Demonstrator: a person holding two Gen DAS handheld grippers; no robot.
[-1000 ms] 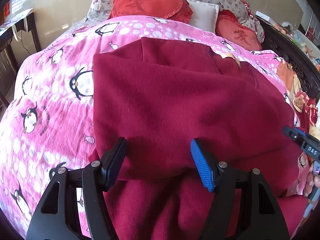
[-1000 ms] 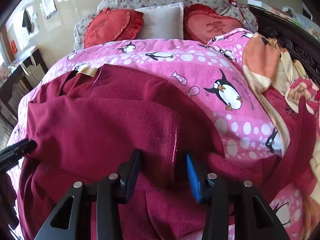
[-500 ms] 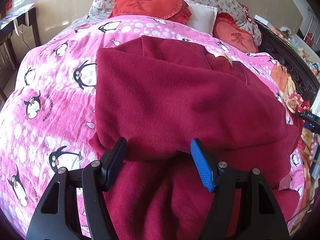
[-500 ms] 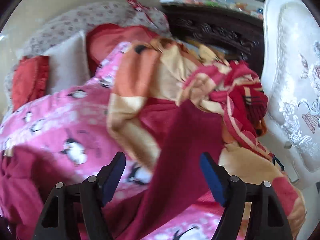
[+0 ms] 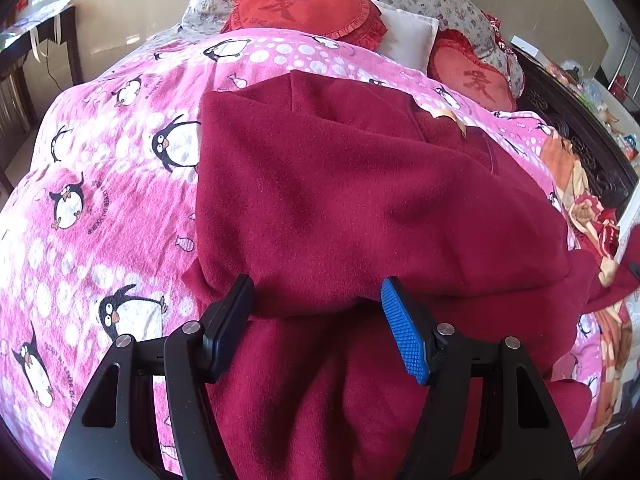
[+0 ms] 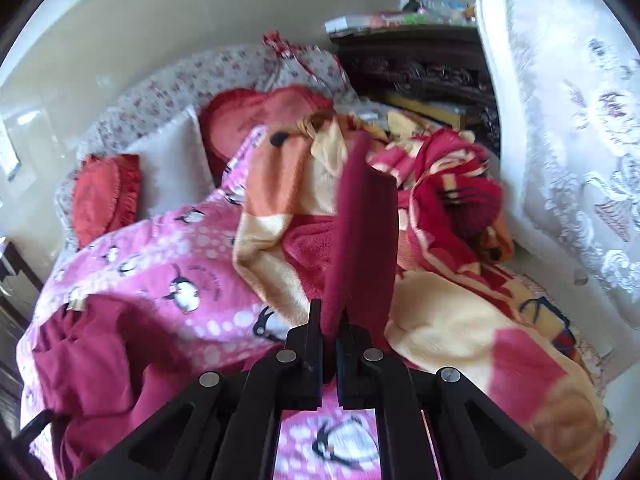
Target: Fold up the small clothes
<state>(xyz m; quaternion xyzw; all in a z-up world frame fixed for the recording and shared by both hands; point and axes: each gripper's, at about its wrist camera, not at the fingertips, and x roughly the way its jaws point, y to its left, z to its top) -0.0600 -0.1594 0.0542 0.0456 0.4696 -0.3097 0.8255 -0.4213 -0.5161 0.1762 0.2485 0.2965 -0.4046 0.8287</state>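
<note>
A dark red fleece garment (image 5: 360,208) lies partly folded on the pink penguin bedspread (image 5: 100,184). My left gripper (image 5: 316,320) is open just above the garment's near folded edge, holding nothing. In the right wrist view the garment's body (image 6: 104,356) lies at the lower left, and its long sleeve (image 6: 366,236) stands up from my right gripper (image 6: 329,336), which is shut on the sleeve's end. A tan label (image 5: 450,117) shows at the collar.
Red cushions (image 5: 304,8) and a white pillow (image 5: 408,40) lie at the bed's head. A heap of orange, cream and red blankets (image 6: 452,288) fills the right side of the bed. A white upholstered headboard (image 6: 568,128) and dark carved wood (image 6: 416,68) stand to the right.
My right gripper left the garment's folded body, swung right toward the blankets and closed on the sleeve. My left gripper stays open and drew back slightly.
</note>
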